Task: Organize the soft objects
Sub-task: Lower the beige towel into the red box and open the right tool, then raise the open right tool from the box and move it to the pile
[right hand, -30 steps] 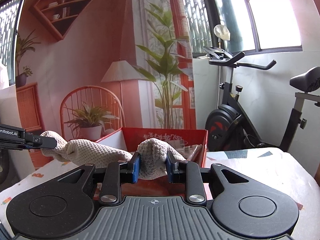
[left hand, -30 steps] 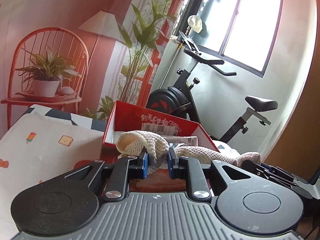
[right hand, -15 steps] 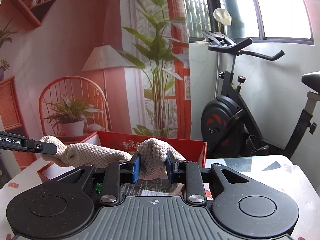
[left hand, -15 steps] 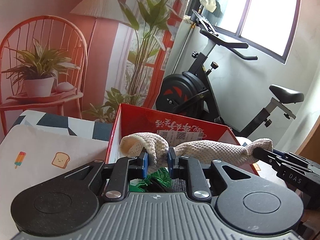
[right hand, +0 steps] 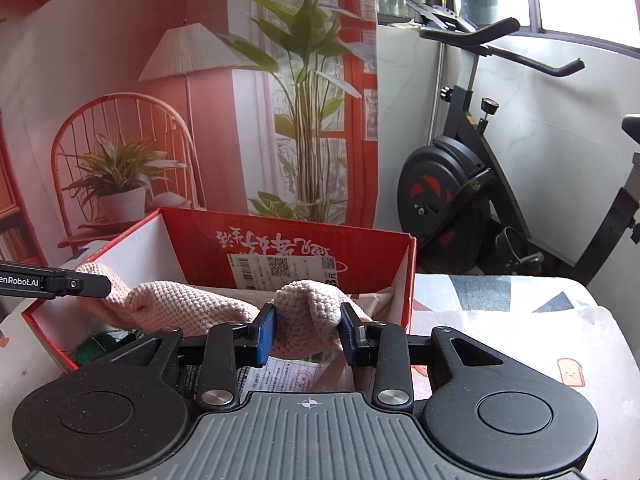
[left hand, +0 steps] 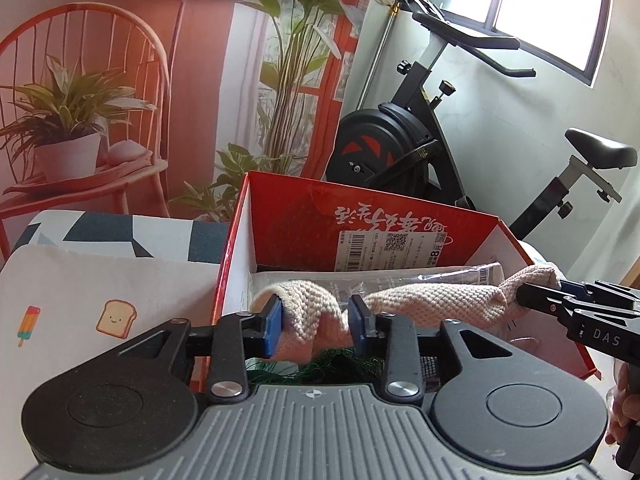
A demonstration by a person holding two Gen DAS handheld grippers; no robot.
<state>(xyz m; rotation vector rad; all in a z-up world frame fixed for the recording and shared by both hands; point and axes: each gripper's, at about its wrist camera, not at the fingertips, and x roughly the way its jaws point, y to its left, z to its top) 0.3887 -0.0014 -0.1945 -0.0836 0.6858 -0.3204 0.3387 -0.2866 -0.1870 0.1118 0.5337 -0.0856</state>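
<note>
A cream knitted cloth (left hand: pixel 432 306) is stretched between the two grippers over the open red box (left hand: pixel 360 224), which stands on the desk (left hand: pixel 100 280) with its patterned cover. One end of the cloth is bunched between the blue pads of the left gripper (left hand: pixel 316 322); the jaws are opening, and the fabric is still touched on both sides. The other end is gathered between the pads of the right gripper (right hand: pixel 307 326), whose jaws are likewise opening with the cloth pressed between them.

Inside the box, a green tangled thing (left hand: pixel 336 364) is glimpsed beneath the cloth, but most of it is hidden by the left gripper's body, and what it is cannot be told. A clear plastic packet (left hand: pixel 452 274) is seen along the far wall, partly covered by the cloth. Printed paper (right hand: pixel 288 376) is visible on the box floor in the right wrist view, cut off by the gripper. At the right edge of the left wrist view, only a sliver of a hand (left hand: pixel 624 396) is shown.
</note>
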